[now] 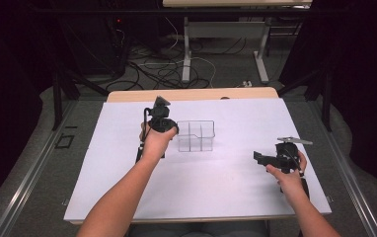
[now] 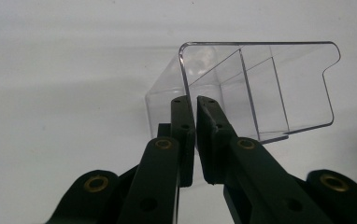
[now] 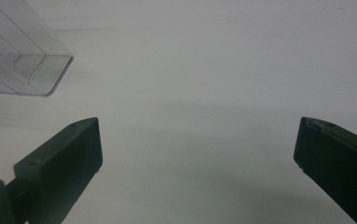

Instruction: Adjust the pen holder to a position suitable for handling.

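One clear plastic organizer, its inside split by dividers whose compartments we could not count with certainty, stood near the middle of the white tabletop, and it serves as our landmark here. We held two grippers. The left gripper sat at the organizer's left side, its fingers clenched on the thin transparent wall at that end, the wall's edge running up between them in the left gripper view. The right gripper hung well apart from the organizer, to its right and nearer to us, its fingers released and spread wide over bare surface; in the right gripper view a corner of the organizer showed far off at the upper left. Open white surface lay all around the organizer: a broad stretch toward the near edge, narrower room behind it toward the far edge, where a strip of wooden table showed beyond the white sheet.
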Available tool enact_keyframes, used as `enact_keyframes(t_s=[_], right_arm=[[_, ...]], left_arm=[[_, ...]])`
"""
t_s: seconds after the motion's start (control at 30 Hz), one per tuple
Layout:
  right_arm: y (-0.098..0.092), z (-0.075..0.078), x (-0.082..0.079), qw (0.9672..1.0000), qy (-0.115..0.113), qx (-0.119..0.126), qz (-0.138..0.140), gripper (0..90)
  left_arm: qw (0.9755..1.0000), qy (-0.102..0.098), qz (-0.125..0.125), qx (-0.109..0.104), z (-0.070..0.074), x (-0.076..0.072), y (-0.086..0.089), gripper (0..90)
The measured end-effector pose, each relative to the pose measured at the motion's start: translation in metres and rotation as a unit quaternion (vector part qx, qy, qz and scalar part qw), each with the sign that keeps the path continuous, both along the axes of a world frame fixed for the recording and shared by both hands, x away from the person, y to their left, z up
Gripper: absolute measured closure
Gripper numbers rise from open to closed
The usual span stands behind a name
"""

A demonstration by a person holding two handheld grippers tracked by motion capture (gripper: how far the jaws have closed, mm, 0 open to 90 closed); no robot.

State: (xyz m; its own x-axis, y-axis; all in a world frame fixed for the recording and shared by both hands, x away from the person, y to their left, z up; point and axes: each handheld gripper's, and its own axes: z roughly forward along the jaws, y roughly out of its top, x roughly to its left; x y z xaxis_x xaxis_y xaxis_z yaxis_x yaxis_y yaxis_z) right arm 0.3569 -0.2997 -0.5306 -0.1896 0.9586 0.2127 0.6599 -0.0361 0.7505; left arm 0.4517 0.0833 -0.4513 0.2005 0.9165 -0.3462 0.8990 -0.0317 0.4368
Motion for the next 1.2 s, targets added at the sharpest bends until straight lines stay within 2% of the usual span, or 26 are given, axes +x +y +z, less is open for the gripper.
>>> enact_keyframes(t_s=[0.13, 0.2, 0.3, 0.6, 0.73, 0.77, 1.0, 1.2], right_arm=[[0.0, 0.0, 0.0, 1.0, 0.002, 0.0, 0.003, 0.7], [0.0, 0.0, 0.0, 1.0, 0.0, -0.001, 0.002, 0.7], [0.0, 0.0, -0.001, 1.0, 0.0, -0.001, 0.001, 0.7], [-0.001, 0.001, -0.002, 1.0, 0.001, -0.001, 0.001, 0.7], [0.0, 0.001, -0.002, 1.0, 0.0, -0.001, -0.002, 0.7], [-0.001, 0.001, -0.002, 1.0, -0.003, -0.003, 0.0, 0.7], [0.0, 0.001, -0.002, 1.0, -0.002, -0.002, 0.0, 0.8], [0.001, 0.002, -0.002, 1.0, -0.004, -0.001, 0.0, 0.7]], left_arm=[[1.0, 0.0, -0.005, -0.002, 0.0, 0.0, 0.001, 85.4], [0.9999, -0.012, -0.008, -0.004, 0.001, -0.001, 0.002, 83.0], [0.9998, -0.018, -0.012, -0.003, 0.0, -0.001, 0.004, 80.0], [0.9988, -0.033, -0.024, -0.025, 0.001, -0.005, 0.016, 71.2], [0.9984, -0.04, -0.03, -0.025, 0.002, -0.007, 0.021, 67.5], [0.9983, -0.043, -0.033, -0.019, 0.002, -0.008, 0.022, 66.0], [0.9966, -0.064, -0.043, -0.028, 0.004, -0.015, 0.034, 58.8], [0.9955, -0.08, -0.048, -0.016, 0.001, -0.021, 0.045, 52.2]])
